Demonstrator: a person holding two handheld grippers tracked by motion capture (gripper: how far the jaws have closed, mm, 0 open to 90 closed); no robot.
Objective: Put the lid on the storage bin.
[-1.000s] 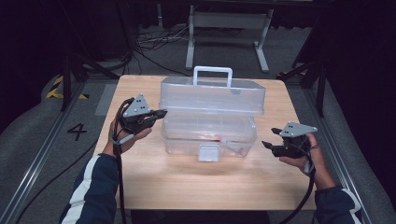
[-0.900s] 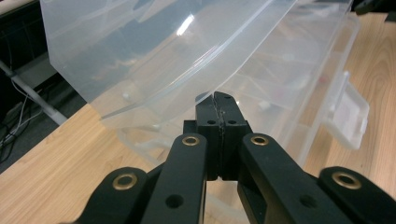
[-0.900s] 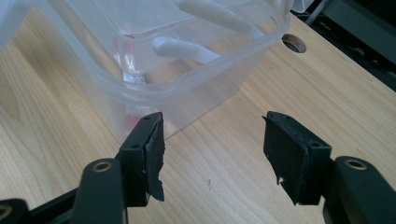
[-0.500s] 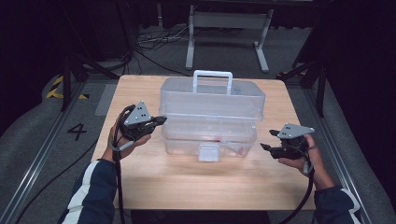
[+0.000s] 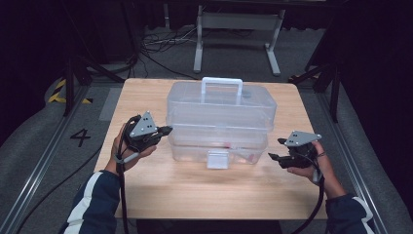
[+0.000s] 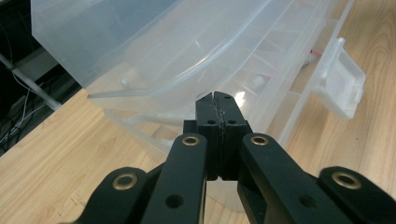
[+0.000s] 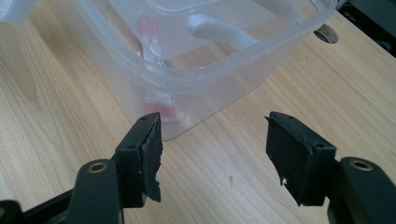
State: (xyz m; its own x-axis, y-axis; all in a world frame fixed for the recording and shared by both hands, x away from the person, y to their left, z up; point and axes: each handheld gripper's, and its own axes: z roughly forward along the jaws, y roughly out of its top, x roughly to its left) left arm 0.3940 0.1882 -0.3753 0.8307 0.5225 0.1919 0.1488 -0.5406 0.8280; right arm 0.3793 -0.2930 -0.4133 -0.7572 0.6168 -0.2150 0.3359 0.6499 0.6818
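Counter [image 5: 160,195]: pale wood, and it carries the whole scene, with a person's forearms coming in over its near edge.
Box [image 5: 221,109]: a clear plastic storage box sitting mid-counter, slightly toward the far side, between the two grippers; its lid looks lifted a little on the left, where the left gripper view shows the lid edge standing off the base.
Handle [image 5: 222,84]: white, upright on top of the lid at the far side.
Latch [image 5: 217,159]: a clear flap on the near wall, hanging down and open toward the person.
Contents: something red and white lies inside on the box's floor near the right end [image 7: 159,105]; too blurred through the plastic to say what it is.
Left gripper [image 5: 164,130]: held in the left hand at the box's left end, jaws clenched tight together with nothing between them, the tips right at the lip of the lid; whether they touch it I cannot tell.
Right gripper [image 5: 275,149]: in the right hand, just off the box's right near corner and clear of it, jaws released and just been opening wider, only bare counter between them.
Left fingertips [image 6: 217,109]: black pads pressed flat against each other.
Right fingertips [image 7: 152,147]: worn black pads, well apart.
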